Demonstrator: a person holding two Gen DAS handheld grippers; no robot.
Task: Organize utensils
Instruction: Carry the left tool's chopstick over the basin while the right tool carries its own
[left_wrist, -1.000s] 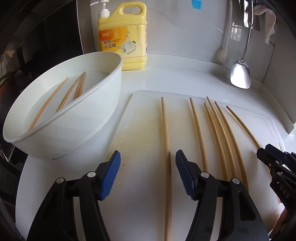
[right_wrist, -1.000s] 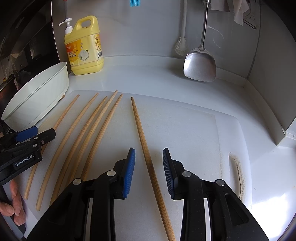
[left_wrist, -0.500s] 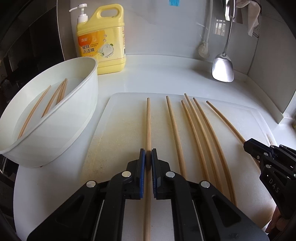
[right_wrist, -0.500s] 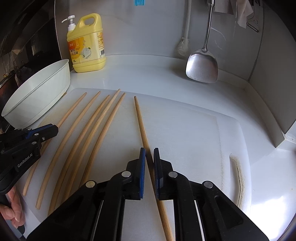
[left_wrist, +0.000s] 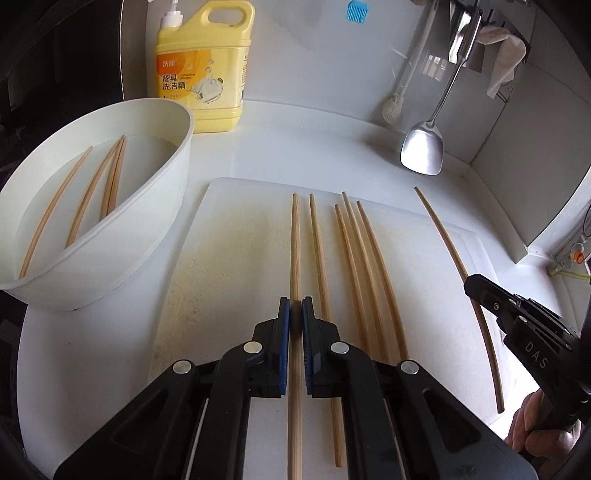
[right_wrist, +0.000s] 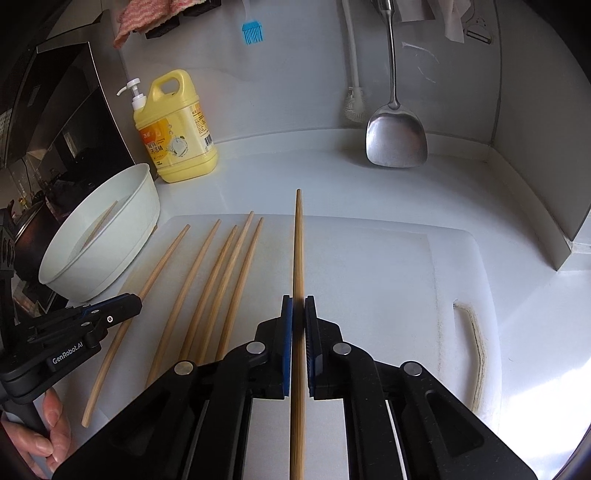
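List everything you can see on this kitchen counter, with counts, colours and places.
Chopsticks: six, tan; four lying on the board, two gripped
Bowl chopsticks: about four, tan, in the bowl
Bowl: one, white, left of the board
Cutting board: one, white, centre
Soap bottle: one, yellow, behind the bowl
Spatula: one, steel, hanging at the back
Brush: one, blue, on the wall
Left gripper: black, blue pads, shut on a chopstick
Right gripper: the same

1. Four wooden chopsticks (left_wrist: 354, 266) lie side by side on a white cutting board (left_wrist: 229, 236).
2. Two more chopsticks (left_wrist: 295, 236) (right_wrist: 298, 251) are clamped, one in each gripper.
3. Others (left_wrist: 110, 177) soak in a white basin (left_wrist: 155, 206).
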